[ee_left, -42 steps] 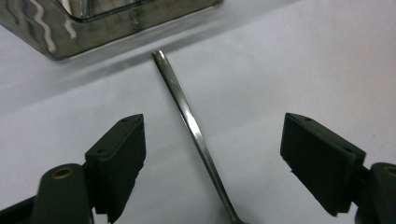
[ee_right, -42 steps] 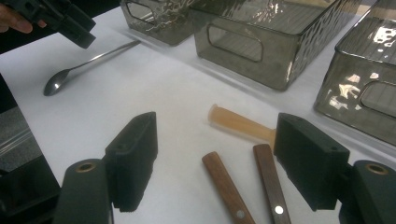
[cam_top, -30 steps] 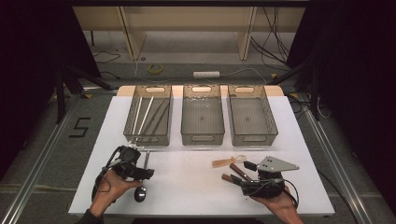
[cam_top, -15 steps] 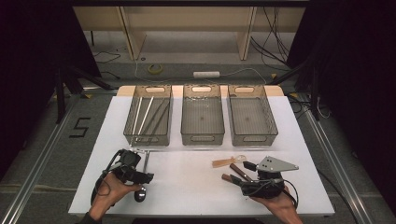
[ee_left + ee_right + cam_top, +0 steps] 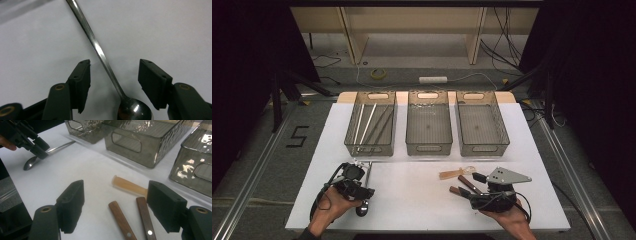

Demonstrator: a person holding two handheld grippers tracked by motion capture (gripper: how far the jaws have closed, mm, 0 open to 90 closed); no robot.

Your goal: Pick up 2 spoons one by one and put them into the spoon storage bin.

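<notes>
Straddling the spoon (image 5: 107,67) lying on the white surface (image 5: 422,185), the left gripper (image 5: 113,75) has been closing, pads not touching it. Right gripper (image 5: 115,202) gapes over two wooden handles (image 5: 122,220).

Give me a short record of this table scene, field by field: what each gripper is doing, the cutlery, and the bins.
left gripper: jaws just closing around the shiny metal spoon, pads not yet touching its handle
right gripper: open, above two brown wooden handles
other cutlery: translucent amber plastic handle on the white table
bins: three smoky clear plastic bins in a row; the left one holds long sticks
</notes>
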